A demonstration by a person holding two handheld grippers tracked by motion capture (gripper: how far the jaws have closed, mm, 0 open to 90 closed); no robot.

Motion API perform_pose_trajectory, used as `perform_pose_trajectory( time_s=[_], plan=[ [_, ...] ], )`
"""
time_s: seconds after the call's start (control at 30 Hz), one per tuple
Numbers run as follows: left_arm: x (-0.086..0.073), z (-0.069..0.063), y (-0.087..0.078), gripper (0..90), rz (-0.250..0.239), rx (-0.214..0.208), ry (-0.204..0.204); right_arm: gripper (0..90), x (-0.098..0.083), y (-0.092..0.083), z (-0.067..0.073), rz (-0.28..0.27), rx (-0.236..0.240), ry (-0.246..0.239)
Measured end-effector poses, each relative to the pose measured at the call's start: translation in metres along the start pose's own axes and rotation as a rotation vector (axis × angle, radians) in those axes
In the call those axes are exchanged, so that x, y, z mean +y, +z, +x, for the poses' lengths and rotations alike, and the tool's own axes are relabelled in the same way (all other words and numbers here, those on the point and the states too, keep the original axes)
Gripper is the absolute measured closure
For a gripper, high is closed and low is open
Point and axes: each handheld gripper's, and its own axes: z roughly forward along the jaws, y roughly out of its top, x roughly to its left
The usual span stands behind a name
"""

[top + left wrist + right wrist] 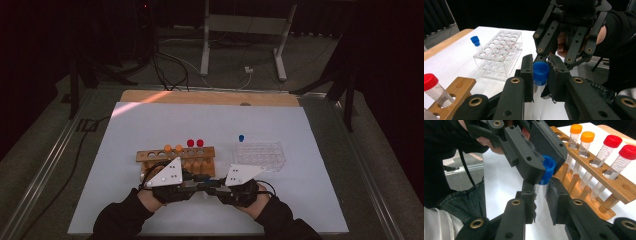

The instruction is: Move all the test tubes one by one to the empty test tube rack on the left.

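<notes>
A clear tube with a blue cap (pixel 540 73) is held between both grippers at the front centre of the table. My left gripper (pixel 541 67) is shut on the cap (pixel 548 168). My right gripper (pixel 541 192) is shut on the clear tube body (pixel 540 187), just below the cap. In the high view the left gripper (pixel 196 178) and the right gripper (pixel 216 183) meet tip to tip in front of the wooden rack (pixel 150 156). That rack holds two orange-capped tubes (pixel 173 148) and two red-capped tubes (pixel 195 143).
A clear plastic rack (pixel 260 155) stands right of the wooden one, with one blue-capped tube (pixel 241 137) at its far left corner. A white mat (pixel 150 125) covers the table. Cables and a metal frame (pixel 240 25) lie on the floor beyond.
</notes>
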Motion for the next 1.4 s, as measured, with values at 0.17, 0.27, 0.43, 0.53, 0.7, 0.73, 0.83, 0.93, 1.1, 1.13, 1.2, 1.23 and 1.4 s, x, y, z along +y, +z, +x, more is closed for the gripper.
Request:
perform_pose_trajectory(
  time_s=[0.17,0.27,0.43,0.53,0.7,0.73,0.83,0.93,1.1,1.13,1.2,1.23,1.4],
  plan=[
    [0.005,0.005,-0.009,77.3,-0.01,0.031,-0.007,60.7,0.0,-0.003,-0.001,-0.024,-0.033,0.011],
    [0.008,0.01,-0.018,77.4,-0.021,0.057,-0.015,52.2,0.0,-0.004,-0.003,-0.044,-0.042,0.025],
    [0.013,0.016,-0.03,77.4,-0.038,0.105,-0.024,34.1,0.001,-0.004,-0.006,-0.06,-0.033,0.059],
    [0.017,0.02,-0.037,77.3,-0.033,0.139,-0.027,21.4,0.002,-0.005,-0.005,-0.074,-0.059,0.056],
    [0.021,0.027,-0.051,77.4,-0.042,0.194,-0.035,10.8,0.002,-0.007,-0.007,-0.099,-0.085,0.074],
    [0.022,0.029,-0.054,77.4,-0.043,0.204,-0.033,8.7,0.002,-0.008,-0.008,-0.109,-0.089,0.081],
    [0.023,0.033,-0.062,77.3,-0.045,0.237,-0.035,1.6,0.003,-0.01,-0.008,-0.118,-0.077,0.081],
    [0.024,0.036,-0.069,77.4,-0.046,0.267,-0.04,1.5,0.003,-0.012,-0.009,-0.123,-0.083,0.081],
    [0.024,0.041,-0.08,77.4,-0.046,0.304,-0.048,0.0,0.003,-0.013,-0.009,-0.126,-0.086,0.087],
    [0.024,0.042,-0.083,77.3,-0.05,0.309,-0.05,0.0,0.003,-0.013,-0.009,-0.134,-0.091,0.086],
    [0.024,0.045,-0.088,77.3,-0.053,0.329,-0.055,0.0,0.004,-0.014,-0.009,-0.134,-0.083,0.085],
    [0.023,0.046,-0.09,77.3,-0.056,0.335,-0.061,0.0,0.004,-0.015,-0.009,-0.143,-0.087,0.081],
    [0.017,0.055,-0.098,77.3,-0.052,0.368,-0.084,0.0,0.005,-0.017,-0.009,-0.153,-0.081,0.079]
  ],
)
